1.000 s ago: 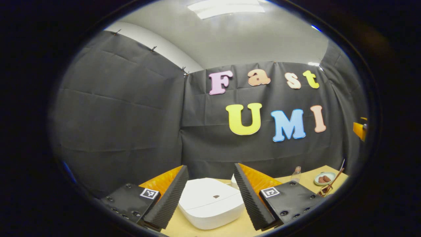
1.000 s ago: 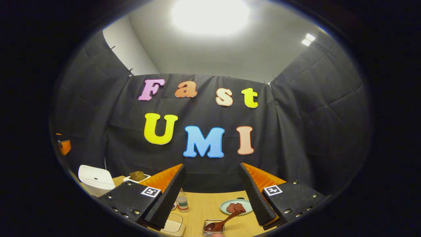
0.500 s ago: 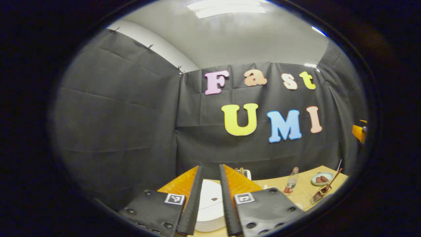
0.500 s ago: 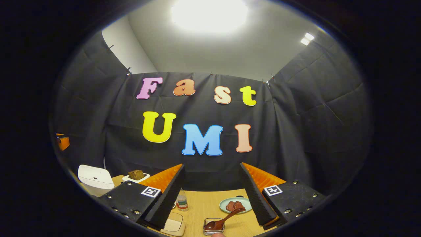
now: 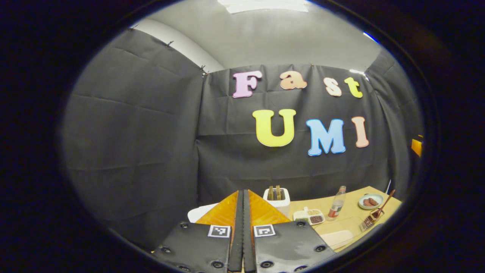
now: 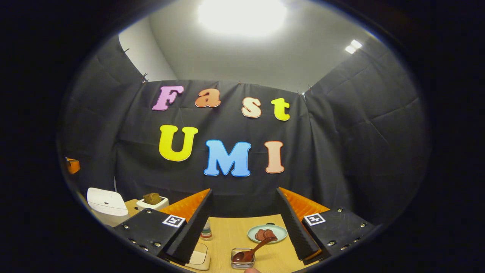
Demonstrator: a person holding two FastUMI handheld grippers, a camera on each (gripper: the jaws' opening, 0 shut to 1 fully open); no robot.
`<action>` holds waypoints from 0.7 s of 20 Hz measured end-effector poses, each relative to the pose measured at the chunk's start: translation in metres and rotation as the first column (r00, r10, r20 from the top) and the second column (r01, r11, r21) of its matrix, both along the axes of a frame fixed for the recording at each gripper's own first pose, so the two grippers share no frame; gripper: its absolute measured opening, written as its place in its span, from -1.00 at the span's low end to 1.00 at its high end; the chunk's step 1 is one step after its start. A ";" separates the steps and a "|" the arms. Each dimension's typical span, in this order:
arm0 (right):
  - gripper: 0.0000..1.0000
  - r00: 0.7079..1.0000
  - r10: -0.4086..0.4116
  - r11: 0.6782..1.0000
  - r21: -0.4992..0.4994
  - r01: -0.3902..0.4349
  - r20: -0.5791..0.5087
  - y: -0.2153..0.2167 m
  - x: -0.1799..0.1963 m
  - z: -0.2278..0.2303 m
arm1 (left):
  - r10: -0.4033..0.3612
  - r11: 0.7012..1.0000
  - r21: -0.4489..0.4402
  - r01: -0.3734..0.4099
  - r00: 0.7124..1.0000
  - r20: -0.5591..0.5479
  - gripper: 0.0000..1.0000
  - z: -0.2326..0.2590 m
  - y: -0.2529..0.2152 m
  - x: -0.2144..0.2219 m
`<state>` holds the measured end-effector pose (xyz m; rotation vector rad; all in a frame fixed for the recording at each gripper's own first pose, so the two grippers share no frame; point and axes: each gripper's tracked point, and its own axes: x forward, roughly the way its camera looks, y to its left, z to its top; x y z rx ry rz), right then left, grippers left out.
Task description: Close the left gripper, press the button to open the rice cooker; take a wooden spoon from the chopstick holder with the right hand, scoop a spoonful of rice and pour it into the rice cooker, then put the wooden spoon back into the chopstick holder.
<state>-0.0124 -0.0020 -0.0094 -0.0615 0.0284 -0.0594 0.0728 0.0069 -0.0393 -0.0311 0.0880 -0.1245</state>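
In the left gripper view, the left tongs (image 5: pixel 243 212) sit at 6 o'clock with both fingers pressed flat together and nothing between them. Behind them, at about 7 o'clock, a white corner of the rice cooker (image 5: pixel 197 214) peeks out past the fingers, its lid and button hidden from this angle. Just beyond the fingertips stands a white toaster (image 5: pixel 277 199) with two slices in its slots. Toward 4 o'clock the wooden counter (image 5: pixel 356 210) carries a small divided dish (image 5: pixel 311 216), a bottle (image 5: pixel 335 207), a plate of dark food (image 5: pixel 370 201) and, nearest the edge, the chopstick holder (image 5: pixel 370 223) with the wooden spoon (image 5: pixel 382 208) leaning out of it.

In the right gripper view, the right tongs (image 6: pixel 244 223) are spread wide apart at 6 o'clock and hold nothing. Between the fingers, low in the picture, the wooden spoon (image 6: pixel 253 251) lies with its bowl in the chopstick holder (image 6: pixel 243 259), handle slanting up toward the plate of dark food (image 6: pixel 265 233). The rice cooker (image 6: pixel 103 203) sits closed at 8 o'clock, with the toaster (image 6: pixel 152 202) just beside it. A pale flat container (image 6: pixel 200 256) lies at the lower left finger, the bottle (image 6: pixel 206 232) behind it.
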 end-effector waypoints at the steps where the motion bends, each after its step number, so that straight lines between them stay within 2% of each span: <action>1: 0.96 1.000 -0.010 1.000 0.003 0.010 -0.006 -0.002 -0.002 0.001 | -0.006 1.000 -0.004 0.006 1.000 -0.010 -0.83 -0.004 0.002 0.006; 4: 0.96 0.998 -0.060 0.998 -0.004 0.060 -0.009 -0.014 -0.012 0.003 | -0.042 0.999 -0.022 0.041 0.998 -0.056 -0.81 -0.027 -0.001 0.020; 8: 0.96 0.992 -0.129 0.992 -0.014 0.129 -0.018 -0.026 -0.028 0.003 | -0.077 0.997 0.008 0.079 0.991 -0.109 -0.82 -0.057 -0.003 0.049; 10: 0.96 0.987 -0.159 0.987 -0.025 0.158 -0.027 -0.031 -0.036 -0.001 | -0.095 0.995 -0.018 0.094 0.985 -0.147 -0.83 -0.073 -0.006 0.059; 14: 0.96 0.978 -0.206 0.978 -0.039 0.204 -0.044 -0.036 -0.048 -0.004 | -0.087 0.996 -0.047 0.078 0.969 -0.233 -0.82 -0.114 -0.001 0.072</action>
